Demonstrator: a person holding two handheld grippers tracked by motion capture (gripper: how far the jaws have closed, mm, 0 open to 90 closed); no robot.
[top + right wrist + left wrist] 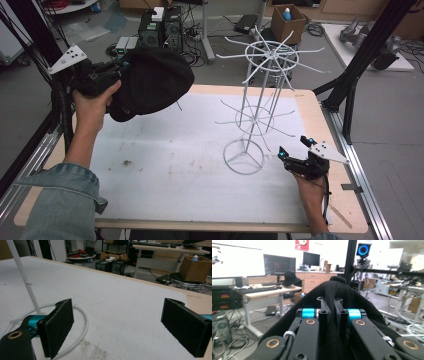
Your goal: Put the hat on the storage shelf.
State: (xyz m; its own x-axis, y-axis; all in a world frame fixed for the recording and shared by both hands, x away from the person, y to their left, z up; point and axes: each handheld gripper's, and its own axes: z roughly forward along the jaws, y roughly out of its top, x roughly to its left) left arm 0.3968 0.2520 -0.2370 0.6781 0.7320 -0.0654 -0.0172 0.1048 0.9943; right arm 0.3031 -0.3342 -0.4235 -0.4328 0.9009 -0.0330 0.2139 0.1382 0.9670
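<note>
A black cap [150, 82] hangs in the air above the table's far left, held up by my left gripper [121, 67], which is shut on its fabric. In the left gripper view the jaws pinch a fold of the black cap [332, 322] at my left gripper [331, 307]. A white wire rack [260, 100] with spoke arms on two tiers stands right of centre on its ring base [243, 156]. My right gripper [295, 150] rests low by the base's right side, open and empty. The right gripper view has my right gripper [117, 322] wide apart beside the white ring base [82, 322].
A white foam mat [175, 165] covers the wooden table [320, 115]. Small dirt specks [126, 162] lie on the mat at the left. Black frame posts [350, 85] stand at both table sides. Computers, cables and a cardboard box [288, 22] sit on the floor beyond.
</note>
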